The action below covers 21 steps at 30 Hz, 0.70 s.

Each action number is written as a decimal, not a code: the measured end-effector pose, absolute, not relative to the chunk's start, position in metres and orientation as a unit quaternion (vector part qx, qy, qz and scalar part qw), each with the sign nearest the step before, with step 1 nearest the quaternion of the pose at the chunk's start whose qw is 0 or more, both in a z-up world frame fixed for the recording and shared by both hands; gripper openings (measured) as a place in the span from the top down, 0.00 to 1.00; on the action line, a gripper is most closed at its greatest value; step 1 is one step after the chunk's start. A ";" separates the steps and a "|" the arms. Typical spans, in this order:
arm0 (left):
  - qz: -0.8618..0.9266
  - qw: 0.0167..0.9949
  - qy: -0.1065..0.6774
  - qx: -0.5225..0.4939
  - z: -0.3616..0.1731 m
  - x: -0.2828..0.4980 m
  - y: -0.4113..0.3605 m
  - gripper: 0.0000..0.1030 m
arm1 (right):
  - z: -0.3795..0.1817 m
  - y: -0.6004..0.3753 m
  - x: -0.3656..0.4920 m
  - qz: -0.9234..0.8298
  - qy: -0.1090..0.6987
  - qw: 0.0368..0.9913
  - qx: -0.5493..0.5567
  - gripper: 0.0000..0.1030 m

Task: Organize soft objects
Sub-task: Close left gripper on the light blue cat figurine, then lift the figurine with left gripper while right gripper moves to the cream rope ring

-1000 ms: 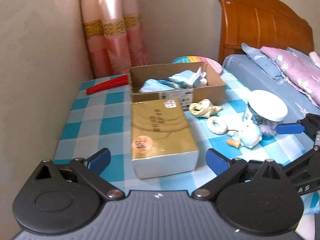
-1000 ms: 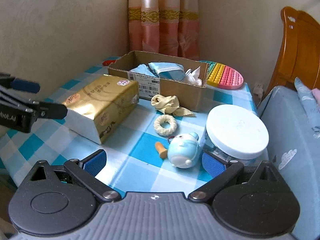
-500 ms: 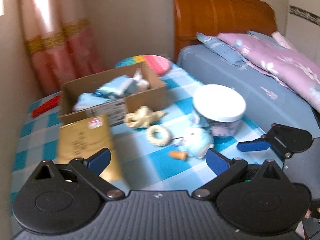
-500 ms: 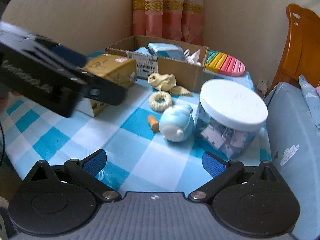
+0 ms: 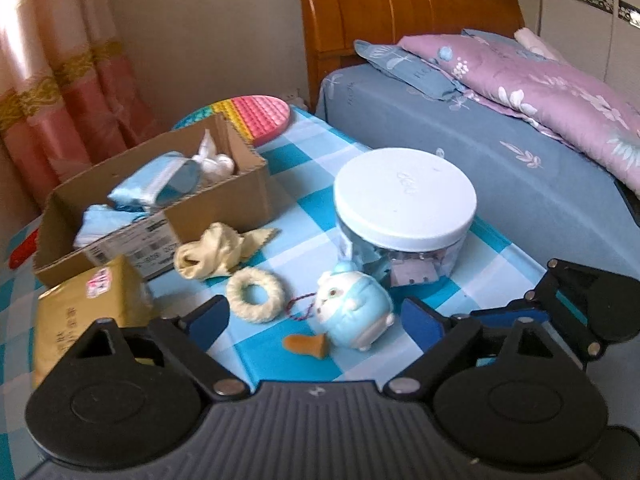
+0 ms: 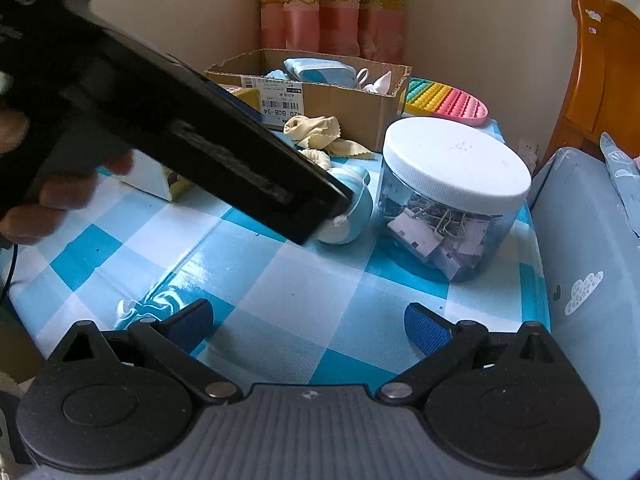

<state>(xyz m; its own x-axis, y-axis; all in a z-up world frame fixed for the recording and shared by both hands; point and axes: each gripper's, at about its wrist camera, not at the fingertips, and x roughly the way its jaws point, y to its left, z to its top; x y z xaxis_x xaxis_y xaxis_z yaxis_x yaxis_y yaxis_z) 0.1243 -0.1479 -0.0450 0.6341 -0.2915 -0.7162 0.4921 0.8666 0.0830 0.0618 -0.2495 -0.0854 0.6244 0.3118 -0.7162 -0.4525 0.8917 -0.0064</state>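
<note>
Cardboard box (image 6: 344, 100) label (image 6: 280, 102) reads "420 B08-34", upside down.

one plush toy (image 5: 354, 307), one cardboard box (image 5: 224, 196), one jar (image 5: 404, 216)

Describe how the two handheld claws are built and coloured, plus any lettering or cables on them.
Both the left claw and right claw share one design: black linkage arms on round black pivot housings with silver rivets, a ribbed grey body, and blue textured fingertips. Partly cut-off white lettering marks the left one's black side. A thin dark cable hangs below the bare hand.
</note>
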 end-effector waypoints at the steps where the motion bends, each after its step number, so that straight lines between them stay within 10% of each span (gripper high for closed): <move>1: -0.222 0.892 0.368 0.139 -0.047 0.125 -0.151 0.13 | -0.086 -0.250 0.062 0.213 0.377 0.897 -0.093 0.00; 21: -0.251 0.874 0.393 0.135 -0.066 0.138 -0.168 0.53 | -0.086 -0.253 0.061 0.206 0.377 0.899 -0.085 0.00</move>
